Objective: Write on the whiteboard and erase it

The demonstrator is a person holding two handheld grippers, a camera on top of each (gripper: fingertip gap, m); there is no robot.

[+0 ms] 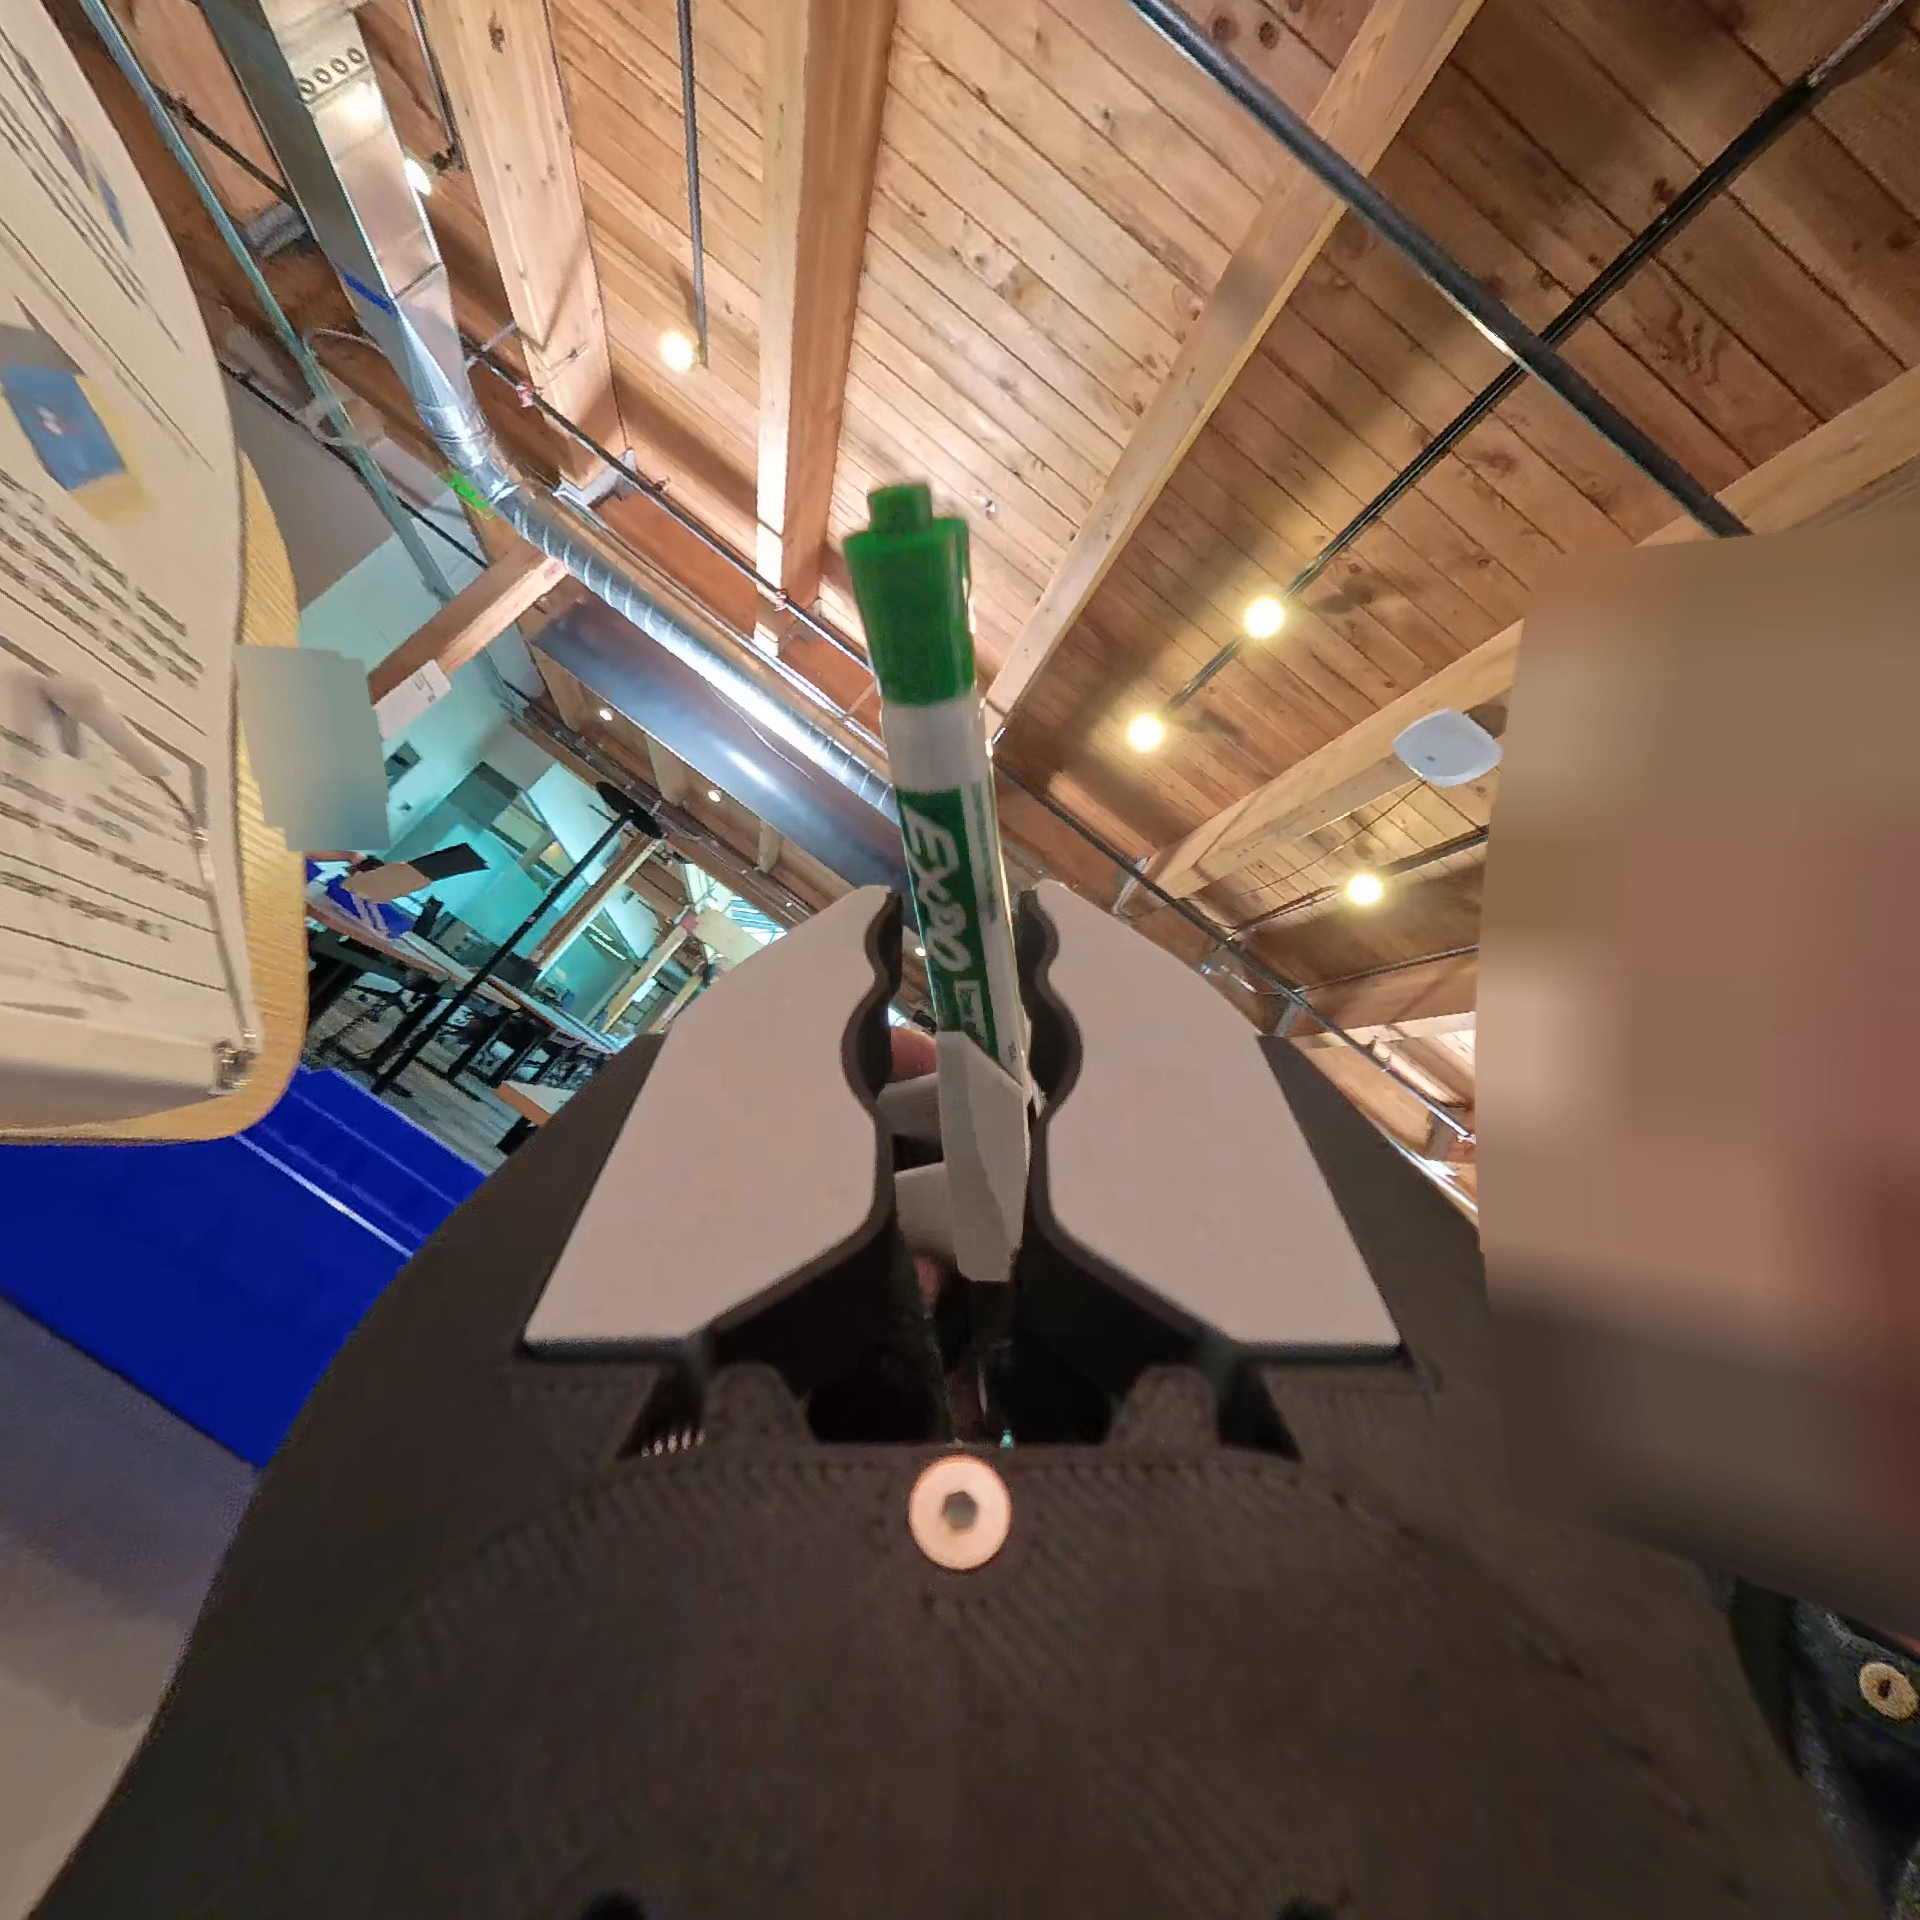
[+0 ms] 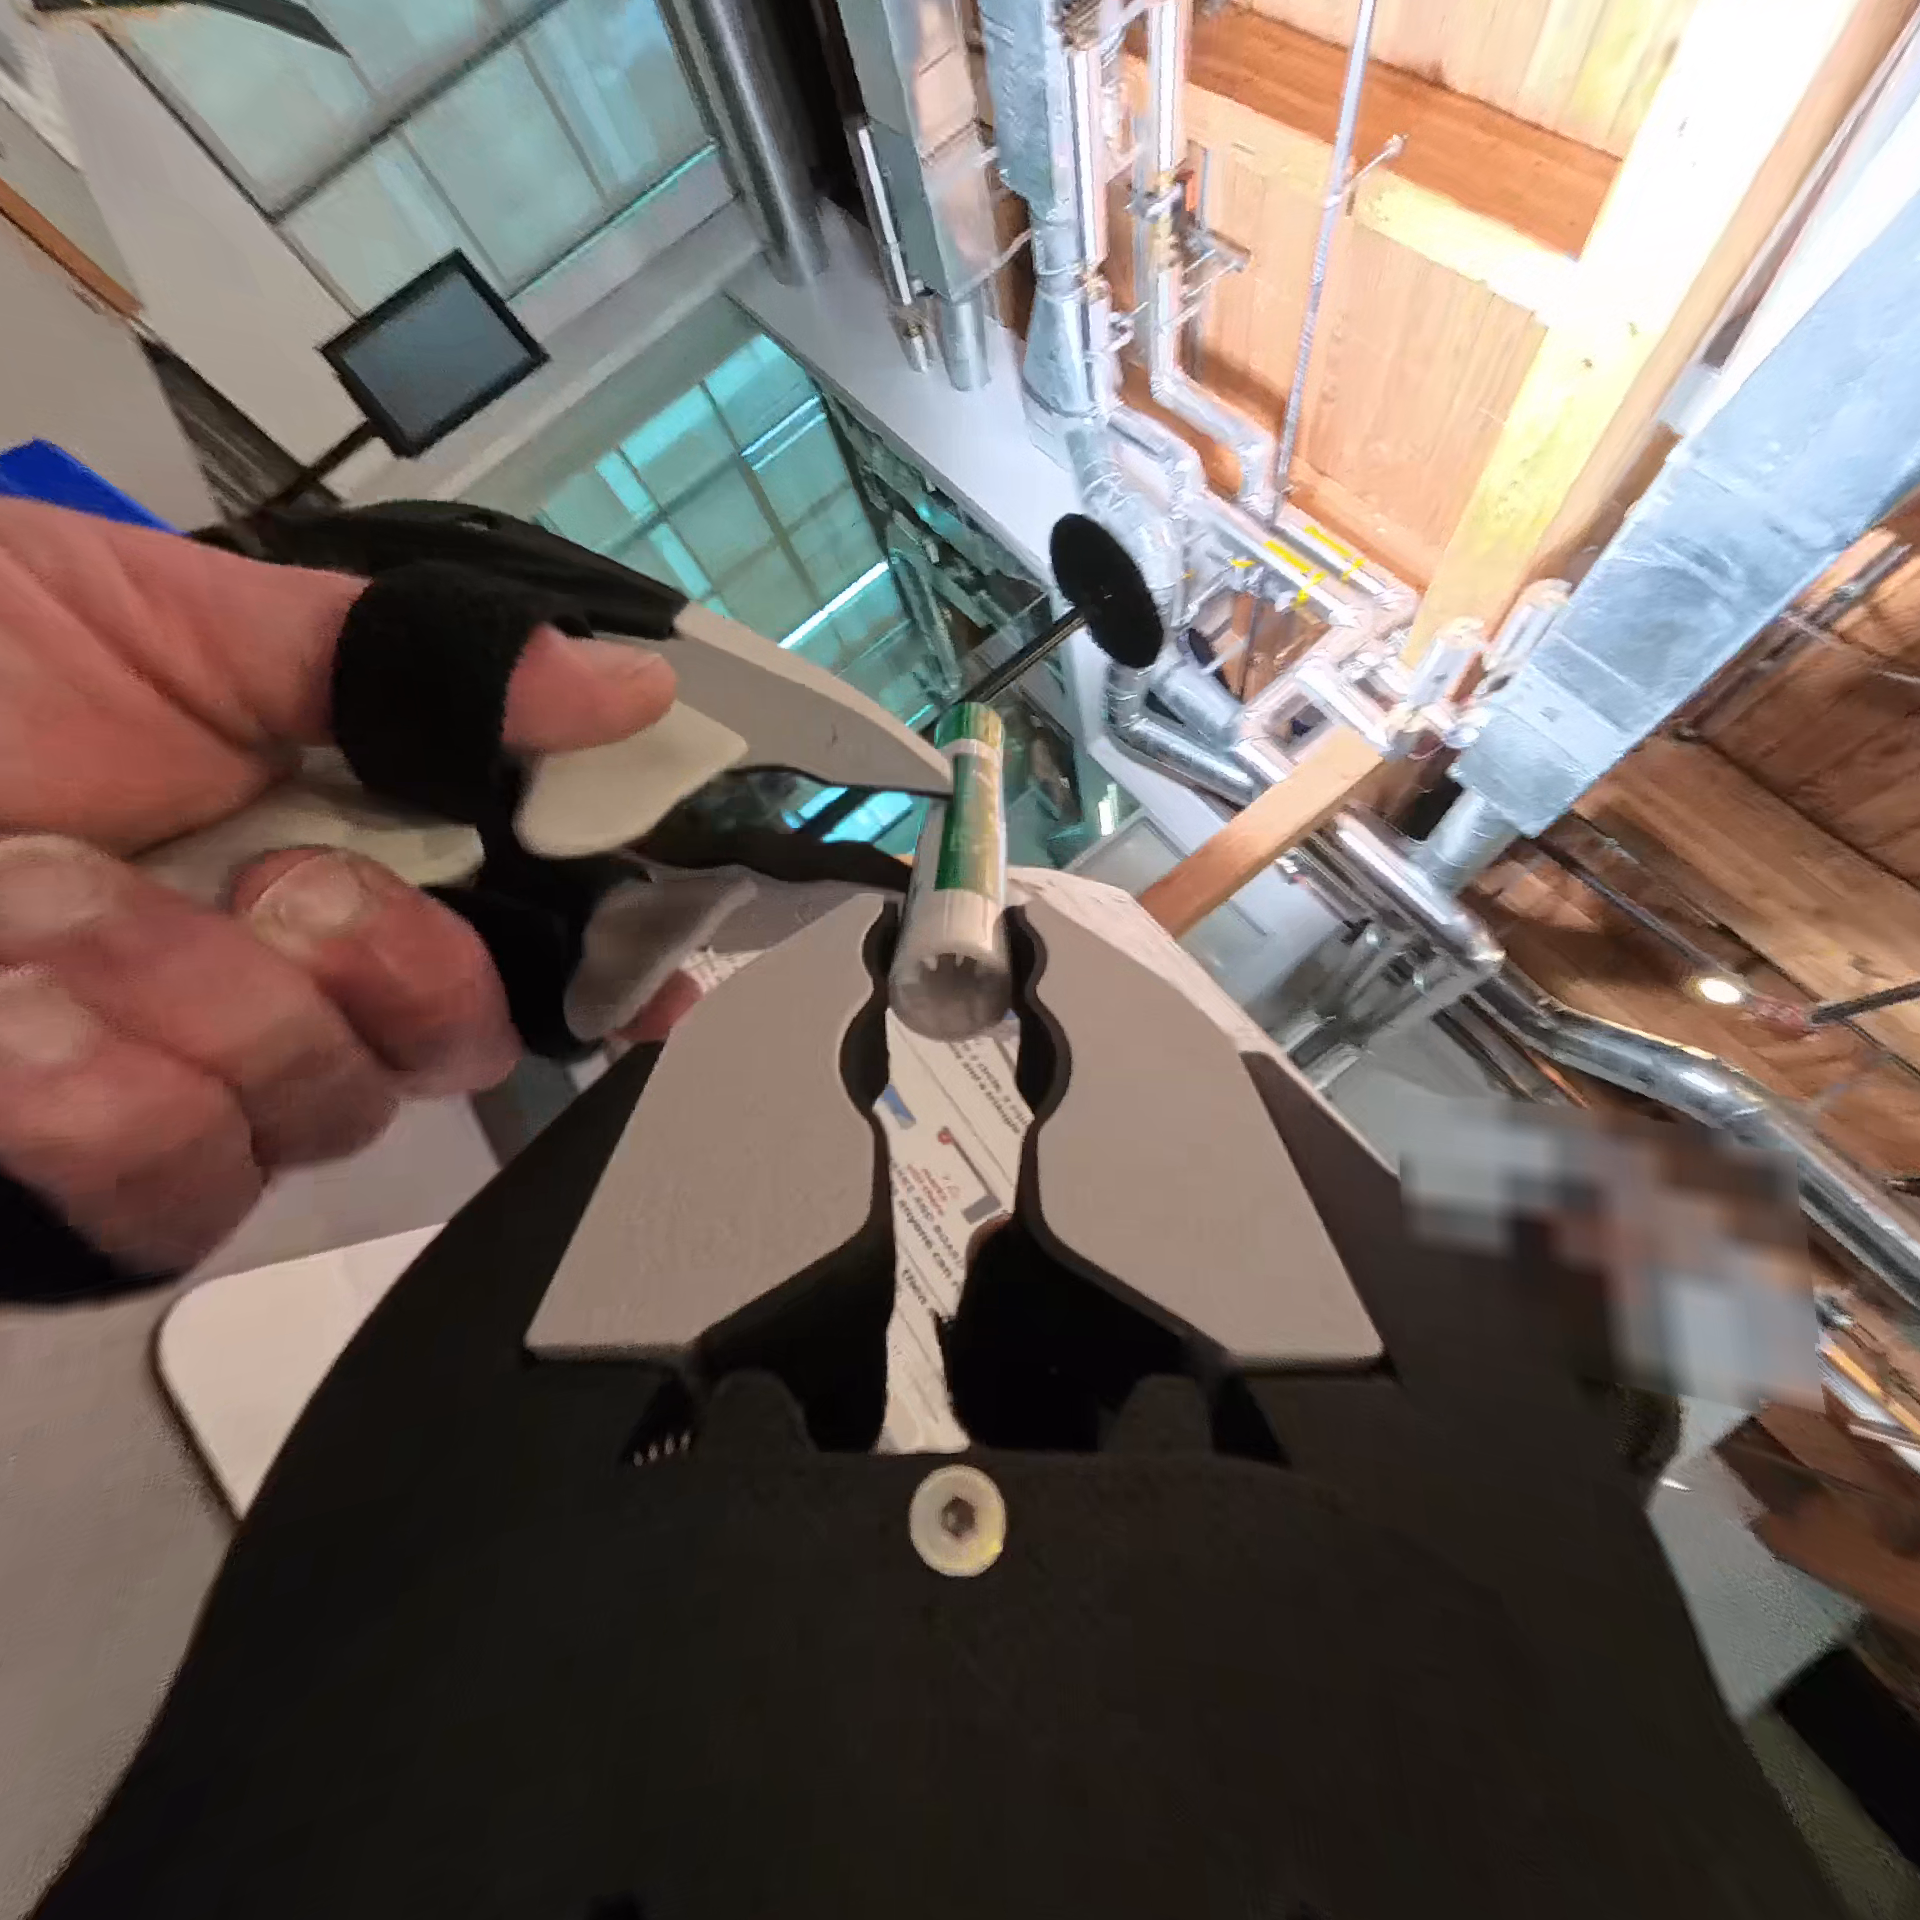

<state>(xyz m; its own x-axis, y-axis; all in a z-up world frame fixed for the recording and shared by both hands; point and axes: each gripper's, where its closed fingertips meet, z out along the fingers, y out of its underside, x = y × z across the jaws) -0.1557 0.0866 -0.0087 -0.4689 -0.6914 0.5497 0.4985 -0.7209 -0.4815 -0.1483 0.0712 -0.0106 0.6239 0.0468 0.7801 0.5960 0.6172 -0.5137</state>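
A green marker [image 1: 951,852] with its green cap [image 1: 914,613] on stands upright between the fingertips of my left gripper [image 1: 958,914], which is shut on its barrel. The right wrist view shows the same marker [image 2: 961,831] crosswise at the left gripper's [image 2: 930,831] tips, with a person's hand [image 2: 208,831] squeezing that gripper. My right gripper [image 2: 953,935] is shut on the marker's white rear end [image 2: 948,987]. Both grippers point up toward the ceiling. A white board with printed sheets [image 1: 104,623] hangs at the left.
A blue panel [image 1: 208,1247] lies below the board. A white rounded panel [image 2: 270,1351] sits at lower left in the right wrist view. A black stand with a round base [image 2: 1107,603] is beyond the marker. Wooden beams, pipes and lamps are overhead.
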